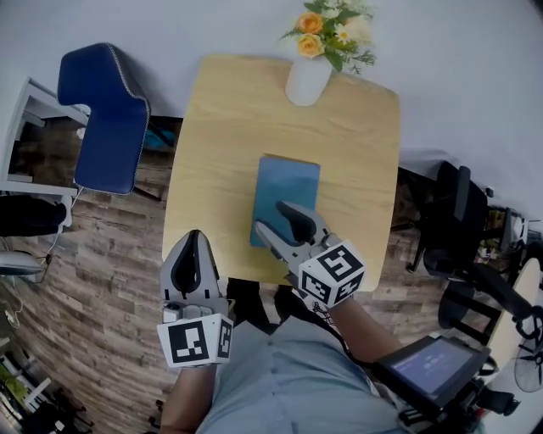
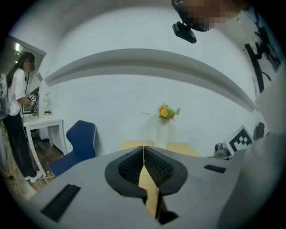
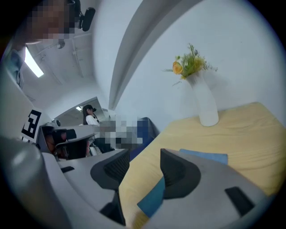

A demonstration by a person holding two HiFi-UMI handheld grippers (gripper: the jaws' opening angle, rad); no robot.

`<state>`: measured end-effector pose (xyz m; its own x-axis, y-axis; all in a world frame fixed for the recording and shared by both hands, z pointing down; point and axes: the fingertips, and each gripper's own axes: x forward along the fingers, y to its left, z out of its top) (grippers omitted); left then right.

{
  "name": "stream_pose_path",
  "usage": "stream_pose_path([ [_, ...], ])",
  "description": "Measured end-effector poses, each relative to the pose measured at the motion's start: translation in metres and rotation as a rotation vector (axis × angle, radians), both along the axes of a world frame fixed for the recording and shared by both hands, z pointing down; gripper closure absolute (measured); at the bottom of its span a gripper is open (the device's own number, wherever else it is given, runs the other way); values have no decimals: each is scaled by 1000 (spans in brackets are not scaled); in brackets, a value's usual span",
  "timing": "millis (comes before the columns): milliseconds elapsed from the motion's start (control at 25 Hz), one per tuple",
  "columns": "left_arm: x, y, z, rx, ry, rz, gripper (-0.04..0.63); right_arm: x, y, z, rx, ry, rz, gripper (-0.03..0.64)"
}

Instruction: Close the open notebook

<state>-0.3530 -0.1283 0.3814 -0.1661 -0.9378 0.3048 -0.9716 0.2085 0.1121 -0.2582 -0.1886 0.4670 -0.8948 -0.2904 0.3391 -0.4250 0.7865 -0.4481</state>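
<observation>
Recording a blue notebook (image 1: 287, 188) lying flat near the middle of a light wooden table (image 1: 225, 127), cover up and looking closed, long side running from 12 to 6 o'clock.

Holding the right gripper (image 1: 271, 215) over the notebook's 6 o'clock end, pointing toward 11 o'clock, with jaws spread apart and gripping nothing. Catching, in the right gripper view, a blue corner of the notebook in the gap below the jaws, with one jaw hanging above the cover and the other above bare wood at the notebook's 9 o'clock side. Not telling whether either jaw is touching the cover.

Holding the left gripper (image 1: 194, 239) off the table's near edge, at 7 o'clock from the notebook and well apart from it, pointing toward 12 o'clock, with jaws pressed together at the tips and pinching nothing.

Noting a white vase (image 1: 307, 80) standing upright at the table's 12 o'clock edge, carrying orange and pale flowers (image 1: 327, 25), well apart from the notebook.

Noting a blue chair (image 1: 106, 119) sitting at 10 o'clock from the table, just beside its edge, on a wood-plank floor (image 1: 93, 280).

Showing, in the left gripper view, a person (image 2: 15, 112) standing at a white desk (image 2: 44, 123) at 9 o'clock, beyond the chair
</observation>
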Motion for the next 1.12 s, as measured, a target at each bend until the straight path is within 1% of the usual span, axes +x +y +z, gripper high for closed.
stream_pose_path([
  [80,16,0,-16,30,-19,18,574,14,1,-31,66,-37,19,402],
  [240,58,-3,-50,98,-51,58,574,50,4,-97,236,-84,54,402],
  [440,115,-5,-102,220,-102,116,574,105,11,-162,414,-117,158,403],
  [480,125,-3,-110,239,-112,121,574,116,14,-171,445,-114,182,413],
  [560,143,3,-125,269,-128,131,574,136,21,-186,507,-104,220,488],
  [680,167,13,-141,306,-152,151,574,162,36,-202,592,-80,255,534],
  [760,182,20,-150,328,-170,166,575,177,43,-210,632,-72,279,546],
  [880,196,31,-156,347,-179,183,575,193,52,-221,660,-85,312,554],
  [1000,202,42,-159,357,-179,179,575,203,63,-229,695,-104,336,557],
  [1120,205,46,-161,362,-182,178,575,207,67,-232,710,-112,346,560],
])
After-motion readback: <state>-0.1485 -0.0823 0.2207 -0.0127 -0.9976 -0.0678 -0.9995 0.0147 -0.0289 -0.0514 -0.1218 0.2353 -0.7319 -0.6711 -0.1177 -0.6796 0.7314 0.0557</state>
